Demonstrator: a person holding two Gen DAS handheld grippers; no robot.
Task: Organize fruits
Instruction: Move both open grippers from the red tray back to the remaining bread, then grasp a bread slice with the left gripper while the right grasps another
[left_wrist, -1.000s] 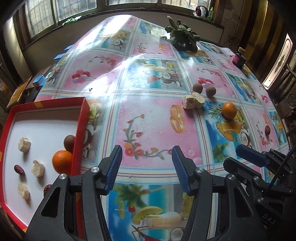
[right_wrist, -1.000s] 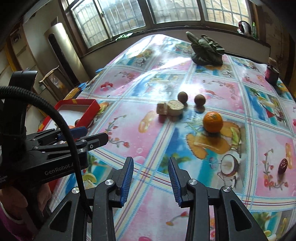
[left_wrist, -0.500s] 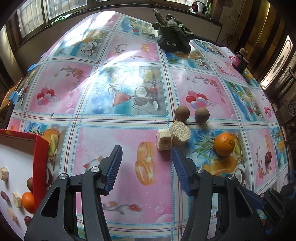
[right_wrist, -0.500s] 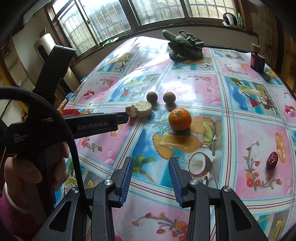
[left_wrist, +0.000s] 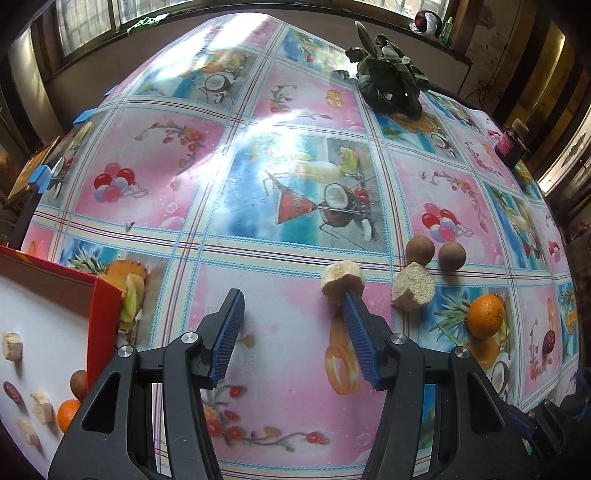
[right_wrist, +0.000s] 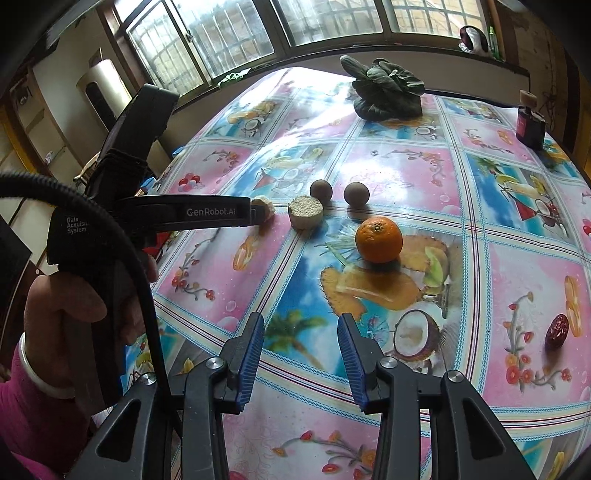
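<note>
The left gripper (left_wrist: 291, 310) hangs unclenched, one fingertip at a pale fruit chunk (left_wrist: 341, 277) on the tablecloth (left_wrist: 295, 206) (nothing grasped), while the right gripper (right_wrist: 301, 334), likewise released, faces the orange (right_wrist: 378, 239).

My table (left_wrist: 303, 110) wears a glossy fruit-print cloth. On it lie two pale cut chunks (left_wrist: 343, 279) (left_wrist: 413, 290), two brown round fruits (left_wrist: 419, 250) (left_wrist: 452, 255), an orange (left_wrist: 486, 316), a dark red date (right_wrist: 557, 329), a leafy green bunch (left_wrist: 389, 83), a small jar (right_wrist: 530, 123) and the red tray (left_wrist: 105, 317).
</note>
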